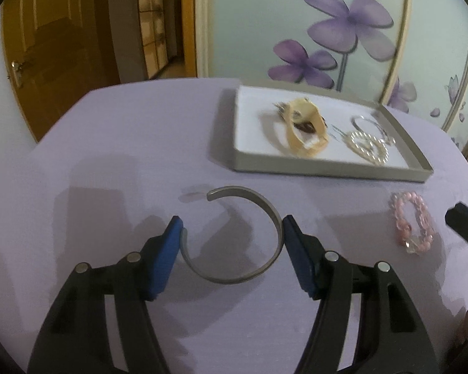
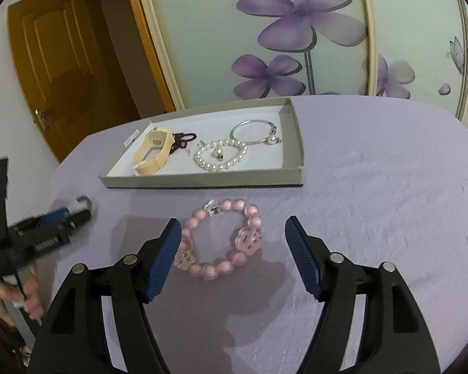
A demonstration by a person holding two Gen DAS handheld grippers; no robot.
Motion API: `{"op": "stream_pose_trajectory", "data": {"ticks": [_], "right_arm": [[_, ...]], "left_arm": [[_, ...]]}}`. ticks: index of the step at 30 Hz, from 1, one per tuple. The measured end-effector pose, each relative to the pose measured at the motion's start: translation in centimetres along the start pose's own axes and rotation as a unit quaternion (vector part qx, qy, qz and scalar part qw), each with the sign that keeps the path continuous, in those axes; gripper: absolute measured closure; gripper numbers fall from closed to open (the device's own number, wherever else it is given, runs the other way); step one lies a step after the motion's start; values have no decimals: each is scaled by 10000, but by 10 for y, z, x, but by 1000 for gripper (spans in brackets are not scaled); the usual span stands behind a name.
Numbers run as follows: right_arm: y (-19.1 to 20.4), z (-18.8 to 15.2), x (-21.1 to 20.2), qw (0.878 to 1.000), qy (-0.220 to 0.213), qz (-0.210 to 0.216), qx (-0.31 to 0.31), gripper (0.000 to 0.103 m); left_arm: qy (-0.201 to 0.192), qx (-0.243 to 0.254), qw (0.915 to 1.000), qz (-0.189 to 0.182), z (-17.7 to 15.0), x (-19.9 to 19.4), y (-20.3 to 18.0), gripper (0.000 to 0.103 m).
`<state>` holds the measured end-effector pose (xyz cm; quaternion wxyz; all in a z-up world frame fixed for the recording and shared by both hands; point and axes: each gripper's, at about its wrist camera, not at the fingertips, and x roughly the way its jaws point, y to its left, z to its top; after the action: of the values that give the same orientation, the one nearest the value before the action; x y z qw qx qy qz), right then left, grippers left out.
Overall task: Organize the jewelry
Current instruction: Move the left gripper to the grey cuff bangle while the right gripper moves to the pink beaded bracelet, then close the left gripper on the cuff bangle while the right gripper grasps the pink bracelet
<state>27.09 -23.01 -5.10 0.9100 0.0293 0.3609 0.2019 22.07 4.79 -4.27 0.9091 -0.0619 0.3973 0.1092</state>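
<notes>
A silver open cuff bracelet (image 1: 266,205) lies on the lilac tablecloth between the blue pads of my left gripper (image 1: 232,227); both pads touch its sides. A pink bead bracelet (image 2: 221,243) lies between the fingers of my right gripper (image 2: 232,230), which is open, its left pad near the beads. The pink bracelet also shows in the left wrist view (image 1: 411,226). A grey tray (image 2: 202,182) beyond holds a cream bangle (image 2: 154,152), a pearl bracelet (image 2: 220,155), a silver ring bangle (image 2: 254,132) and dark beads (image 2: 184,138).
The tray (image 1: 327,171) sits at the far side of the round table. A wall panel with purple flowers (image 2: 293,15) stands behind it, and a wooden door (image 2: 62,62) at left. The left gripper's body (image 2: 40,233) shows at the right view's left edge.
</notes>
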Motion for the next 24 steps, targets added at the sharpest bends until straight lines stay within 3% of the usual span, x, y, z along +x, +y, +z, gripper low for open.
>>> {"op": "stream_pose_trajectory", "data": {"ticks": [7, 15, 24], "right_arm": [[2, -1, 8, 9998, 84, -182, 0, 33], [0, 11, 25, 9989, 185, -440, -41, 49], [-4, 18, 43, 9974, 384, -615, -3, 53]], "left_arm": [[-251, -70, 9997, 6, 9, -10, 21, 38], [-383, -29, 9993, -47, 11, -13, 30, 38], [-449, -1, 9990, -88, 9, -16, 34, 38]]}}
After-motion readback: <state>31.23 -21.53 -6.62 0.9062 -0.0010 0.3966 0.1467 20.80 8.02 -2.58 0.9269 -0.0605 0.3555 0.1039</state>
